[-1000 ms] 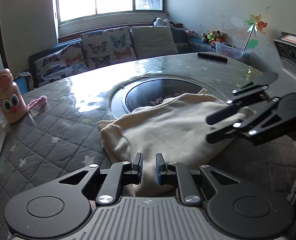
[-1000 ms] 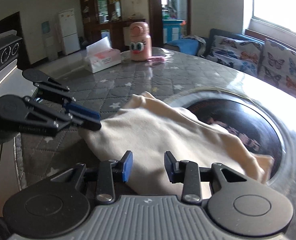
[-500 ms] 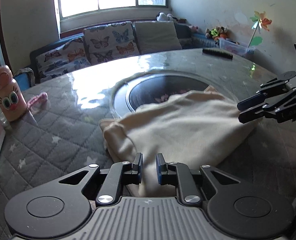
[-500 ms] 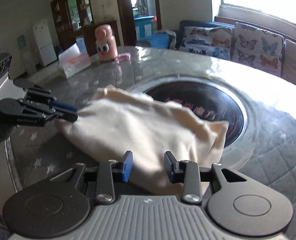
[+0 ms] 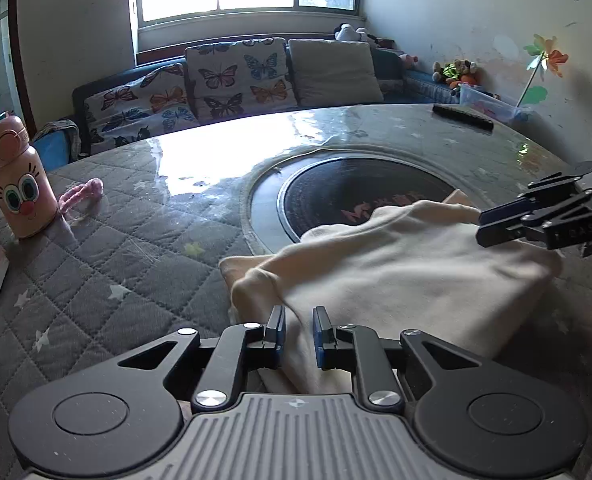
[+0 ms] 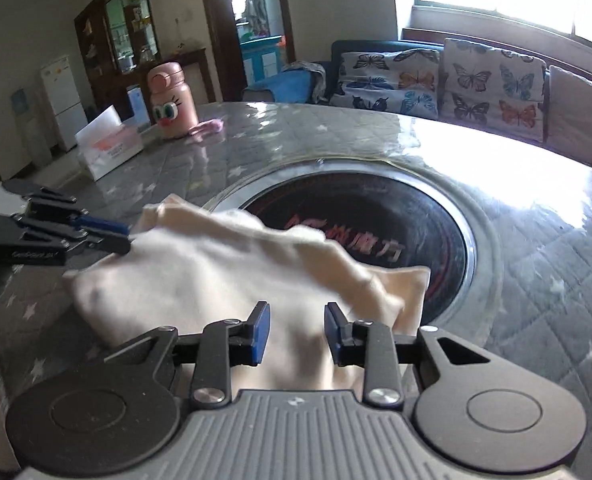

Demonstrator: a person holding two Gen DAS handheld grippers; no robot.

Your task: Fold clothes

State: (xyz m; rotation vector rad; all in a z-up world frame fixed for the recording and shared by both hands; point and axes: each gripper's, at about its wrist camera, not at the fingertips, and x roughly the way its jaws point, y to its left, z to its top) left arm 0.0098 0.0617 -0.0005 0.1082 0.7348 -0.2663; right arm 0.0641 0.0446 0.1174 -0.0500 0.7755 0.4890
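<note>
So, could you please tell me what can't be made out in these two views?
- Left wrist view: the cloth's near edge, hidden behind the left gripper.
- Right wrist view: the cloth's folds, motion-blurred; its near edge hidden behind the right gripper.
- Both views: red lettering on the dark disc, partly covered.
</note>
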